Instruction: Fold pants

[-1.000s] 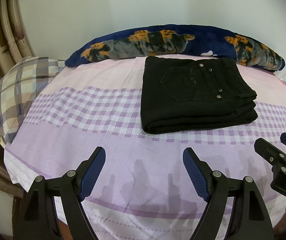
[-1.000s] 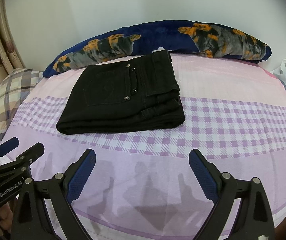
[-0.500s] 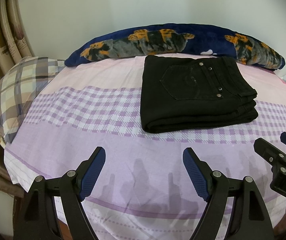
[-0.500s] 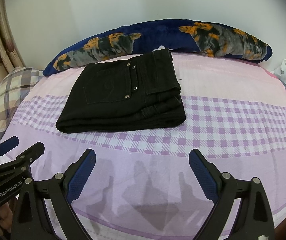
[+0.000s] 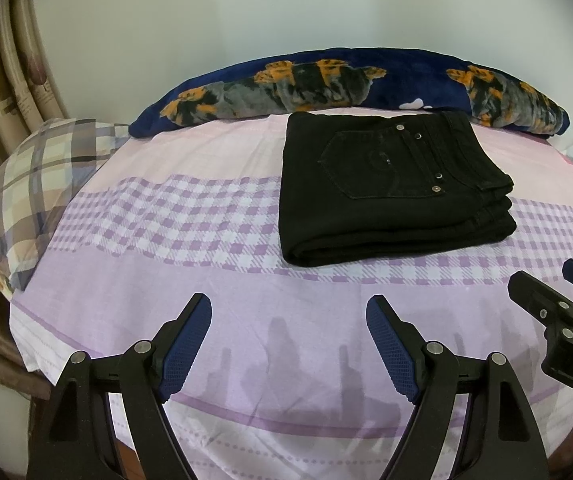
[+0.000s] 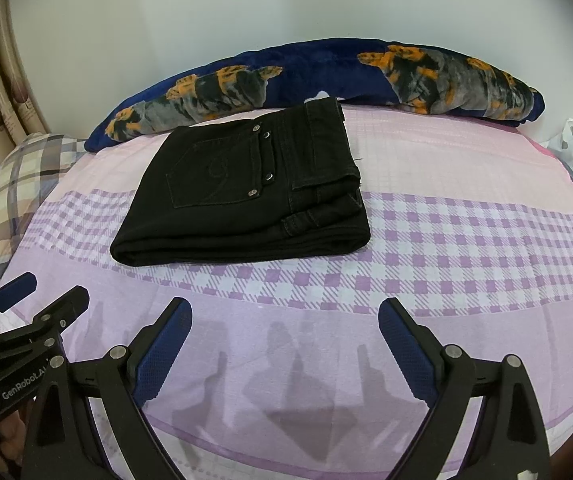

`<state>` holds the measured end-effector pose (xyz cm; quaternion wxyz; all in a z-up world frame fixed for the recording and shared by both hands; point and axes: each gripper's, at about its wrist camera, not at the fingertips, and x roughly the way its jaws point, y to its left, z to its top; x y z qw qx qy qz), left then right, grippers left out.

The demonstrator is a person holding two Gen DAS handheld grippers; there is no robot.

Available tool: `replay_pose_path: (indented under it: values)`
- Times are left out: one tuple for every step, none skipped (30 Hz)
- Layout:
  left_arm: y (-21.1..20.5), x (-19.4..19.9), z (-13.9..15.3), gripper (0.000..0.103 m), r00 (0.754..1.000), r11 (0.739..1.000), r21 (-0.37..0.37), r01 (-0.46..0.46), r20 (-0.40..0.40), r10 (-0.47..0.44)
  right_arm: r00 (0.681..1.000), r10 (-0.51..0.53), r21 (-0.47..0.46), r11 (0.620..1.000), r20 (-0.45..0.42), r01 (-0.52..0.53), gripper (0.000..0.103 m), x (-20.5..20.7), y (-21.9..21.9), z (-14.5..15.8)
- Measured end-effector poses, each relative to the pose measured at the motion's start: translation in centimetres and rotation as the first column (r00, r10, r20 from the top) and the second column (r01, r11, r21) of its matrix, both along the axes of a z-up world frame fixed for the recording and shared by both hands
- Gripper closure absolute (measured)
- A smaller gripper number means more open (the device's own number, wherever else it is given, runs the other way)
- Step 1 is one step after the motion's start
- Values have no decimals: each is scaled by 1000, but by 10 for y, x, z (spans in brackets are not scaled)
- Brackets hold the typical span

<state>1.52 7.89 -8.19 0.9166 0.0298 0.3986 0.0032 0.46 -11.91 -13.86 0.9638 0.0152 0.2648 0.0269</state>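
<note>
While both grippers, left point(image 5: 288, 336) and right point(image 6: 285, 340), hung wide open and empty, the folded pants point(image 5: 390, 192) ahead risked unfolding if snagged.

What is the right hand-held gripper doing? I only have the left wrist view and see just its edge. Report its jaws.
Observer: The right hand-held gripper is open. Its jaws stand wide apart over the bed sheet, with nothing between them.
Operator: Good. Now check the waistband end of the pants.
Observer: On the folded pants, a short loose thread sticks out from the waistband end over the sheet.
</note>
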Motion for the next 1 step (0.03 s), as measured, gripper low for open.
replay_pose_path:
  values:
    - [0, 0, 0, 23, 1000, 1000, 2, -2, 1, 2, 1000, 0, -1, 1000, 1, 0, 10, 0, 0, 0]
